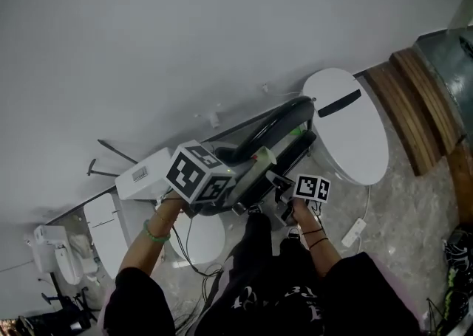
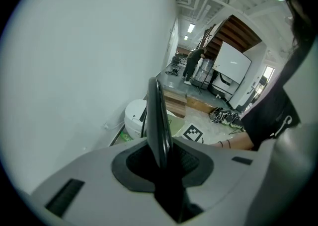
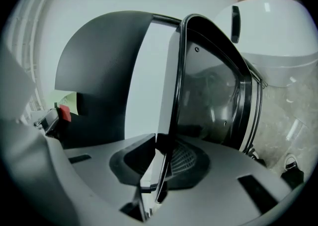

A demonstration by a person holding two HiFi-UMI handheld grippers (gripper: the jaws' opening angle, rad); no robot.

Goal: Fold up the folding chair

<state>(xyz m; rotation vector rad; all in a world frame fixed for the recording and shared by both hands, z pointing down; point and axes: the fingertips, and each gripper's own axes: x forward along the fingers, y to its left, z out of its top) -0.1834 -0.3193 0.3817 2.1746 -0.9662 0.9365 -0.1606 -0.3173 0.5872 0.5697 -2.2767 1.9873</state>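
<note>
Holding item: folding chair [image 1: 275, 129], black, seemingly collapsed flat, positioned beside the white wall [image 1: 185, 24] — left gripper [image 2: 161, 156] clamped narrow on its thin panel edge, right gripper [image 3: 162, 163] pinching the frame rim, likely so both sides are steadied and the fold holds shut

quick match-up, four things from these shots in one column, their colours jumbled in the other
Things:
1. folding chair
2. step at the upper right
3. wristband on the left wrist
4. oval object by the wall

Colours:
a. green
b. white
c. black
d. brown

Pairs: 1-c, 2-d, 3-a, 4-b
</note>
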